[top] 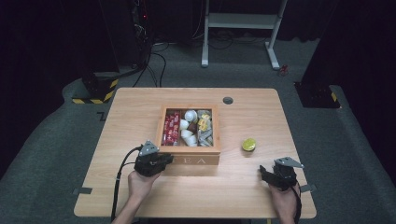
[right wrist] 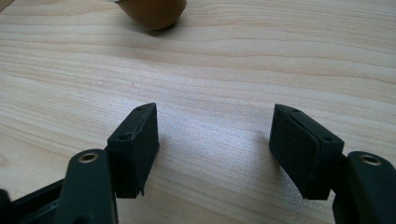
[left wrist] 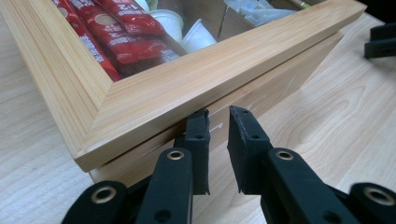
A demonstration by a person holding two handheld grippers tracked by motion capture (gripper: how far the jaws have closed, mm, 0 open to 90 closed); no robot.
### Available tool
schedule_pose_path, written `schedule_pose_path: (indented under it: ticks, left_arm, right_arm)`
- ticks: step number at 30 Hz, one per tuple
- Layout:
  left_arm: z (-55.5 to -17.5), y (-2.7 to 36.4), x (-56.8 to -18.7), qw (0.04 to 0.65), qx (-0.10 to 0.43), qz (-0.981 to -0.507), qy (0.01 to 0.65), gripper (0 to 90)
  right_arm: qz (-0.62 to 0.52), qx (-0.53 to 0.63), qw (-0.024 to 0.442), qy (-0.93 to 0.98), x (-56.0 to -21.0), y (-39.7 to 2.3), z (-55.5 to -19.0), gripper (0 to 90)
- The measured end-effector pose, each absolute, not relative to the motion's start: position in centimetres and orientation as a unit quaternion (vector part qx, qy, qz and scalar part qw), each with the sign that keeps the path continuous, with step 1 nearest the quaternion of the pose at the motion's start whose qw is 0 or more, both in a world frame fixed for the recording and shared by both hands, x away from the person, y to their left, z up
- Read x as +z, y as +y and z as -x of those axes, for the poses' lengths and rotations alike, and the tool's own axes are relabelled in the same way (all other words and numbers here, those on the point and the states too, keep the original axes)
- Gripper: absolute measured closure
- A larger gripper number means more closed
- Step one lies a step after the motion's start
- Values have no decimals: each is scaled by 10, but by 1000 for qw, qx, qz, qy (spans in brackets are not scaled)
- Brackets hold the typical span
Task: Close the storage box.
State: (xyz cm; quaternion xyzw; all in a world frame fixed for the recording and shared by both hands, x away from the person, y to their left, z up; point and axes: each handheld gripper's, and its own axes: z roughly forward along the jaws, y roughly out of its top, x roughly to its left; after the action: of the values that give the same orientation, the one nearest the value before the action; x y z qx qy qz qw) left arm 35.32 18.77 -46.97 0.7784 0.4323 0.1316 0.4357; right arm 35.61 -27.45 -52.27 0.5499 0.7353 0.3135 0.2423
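Observation:
A wooden tea box [top: 190,150] stands mid-table, its framed lid [left wrist: 187,84] lying closed over red sachets [left wrist: 121,32], white cups [left wrist: 196,35] and pale packets [top: 204,128]. My left gripper [top: 169,159] is at the box's front left corner. Its jaws [left wrist: 218,116] stand only a narrow gap apart with nothing between them, tips right at the front wall just below the lid's edge. My right gripper [top: 265,173] rests low over bare table near the front right, its jaws [right wrist: 212,126] wide open and empty. A yellow-green capsule [top: 249,144] lies on the table beyond it, brown-bodied in the right gripper view [right wrist: 152,11].
A round grey cable port [top: 228,100] sits in the table's far edge behind the box. Bare wood spreads left of the box and along the front edge. The right gripper's black jaws [left wrist: 380,39] show far off in the left gripper view.

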Motion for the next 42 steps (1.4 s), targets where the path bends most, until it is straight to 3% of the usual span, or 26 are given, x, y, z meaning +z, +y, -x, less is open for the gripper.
schedule_pose_path:
  ticks: [22, 42]
  left_arm:
    - [-336, 211, -456, 457, 147, -759, 441, 744]
    - [-357, 224, -453, 452, 182, -751, 445, 737]
  right_arm:
    - [-548, 314, 243, 736, -523, -275, -356, 329]
    - [-548, 314, 243, 736, -523, -275, -356, 329]
